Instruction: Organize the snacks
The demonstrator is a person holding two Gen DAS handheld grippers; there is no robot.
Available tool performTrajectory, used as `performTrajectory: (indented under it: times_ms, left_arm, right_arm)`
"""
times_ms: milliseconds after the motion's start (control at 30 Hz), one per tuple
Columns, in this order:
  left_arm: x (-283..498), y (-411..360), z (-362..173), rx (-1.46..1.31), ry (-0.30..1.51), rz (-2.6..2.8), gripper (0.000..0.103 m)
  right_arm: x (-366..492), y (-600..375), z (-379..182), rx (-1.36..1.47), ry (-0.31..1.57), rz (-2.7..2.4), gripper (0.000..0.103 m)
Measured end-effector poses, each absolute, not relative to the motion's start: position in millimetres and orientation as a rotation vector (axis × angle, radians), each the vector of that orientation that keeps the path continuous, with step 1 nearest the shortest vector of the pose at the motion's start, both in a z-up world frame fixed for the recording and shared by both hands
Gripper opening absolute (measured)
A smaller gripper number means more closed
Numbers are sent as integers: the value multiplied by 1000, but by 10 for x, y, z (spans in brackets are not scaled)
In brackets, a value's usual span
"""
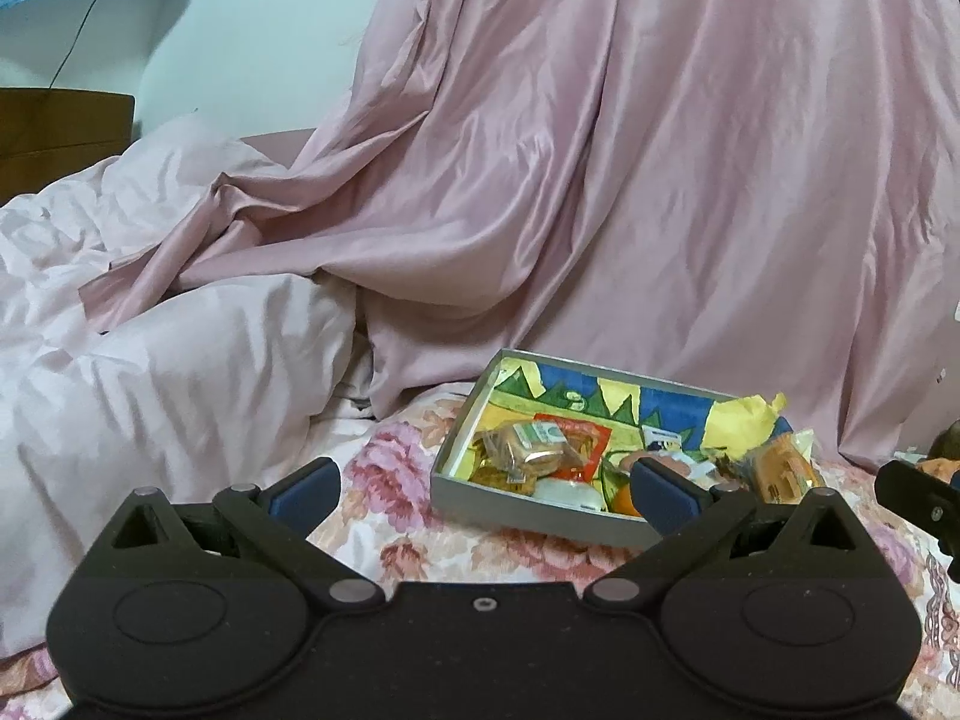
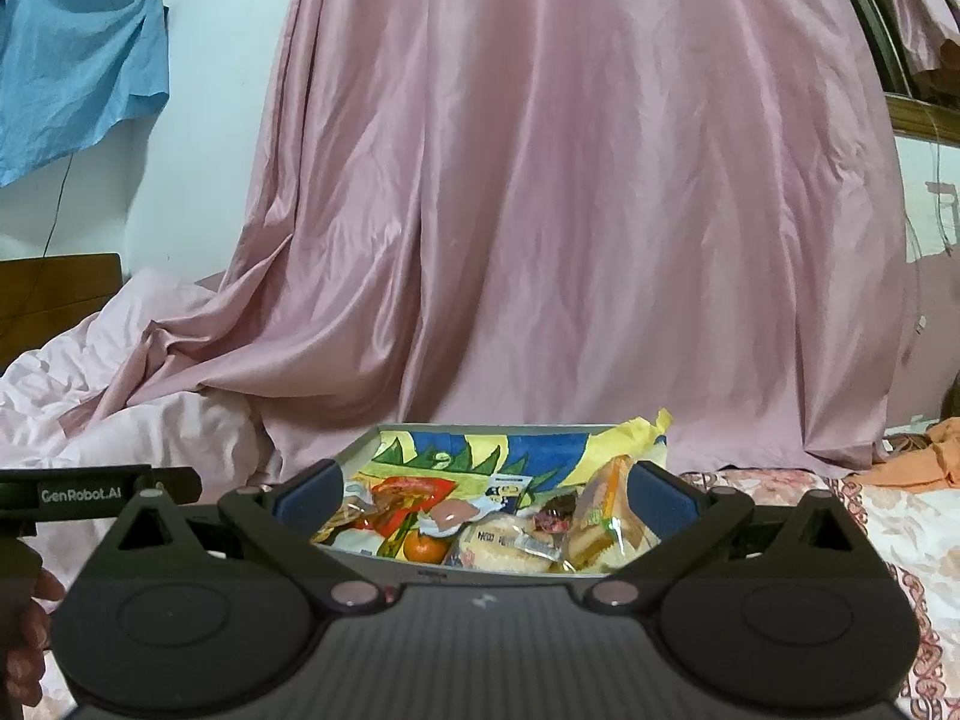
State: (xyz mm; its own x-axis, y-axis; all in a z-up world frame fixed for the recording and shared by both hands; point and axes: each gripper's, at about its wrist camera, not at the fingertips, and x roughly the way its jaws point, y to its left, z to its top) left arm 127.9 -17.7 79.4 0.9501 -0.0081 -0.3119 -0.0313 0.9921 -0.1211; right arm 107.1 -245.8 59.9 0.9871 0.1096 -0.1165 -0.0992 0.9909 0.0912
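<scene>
A grey box (image 1: 528, 507) with a colourful lining sits on the floral bedspread (image 1: 384, 516) and holds several wrapped snacks (image 1: 528, 450) and an orange. My left gripper (image 1: 483, 489) is open and empty, just short of the box's near left corner. In the right wrist view the box (image 2: 366, 444) lies straight ahead, with packaged cakes (image 2: 510, 546), an orange (image 2: 425, 546) and a tall packet (image 2: 606, 504) inside. My right gripper (image 2: 486, 495) is open and empty, its fingers level with the box's near rim, one on each side.
A pink curtain (image 1: 660, 180) hangs behind the box. A rumpled pale pink quilt (image 1: 150, 348) lies to the left. A wooden headboard (image 1: 60, 138) stands at the far left. Orange cloth (image 2: 924, 456) lies at the right. The left gripper's body (image 2: 90, 495) shows at the left edge.
</scene>
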Motion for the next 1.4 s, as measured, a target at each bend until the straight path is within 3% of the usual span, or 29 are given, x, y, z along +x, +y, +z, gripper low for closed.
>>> performTrajectory:
  times_ms: [1400]
  left_arm:
    - [303, 85, 320, -94, 369, -3, 102]
  right_arm:
    - [217, -2192, 197, 66, 159, 67, 103]
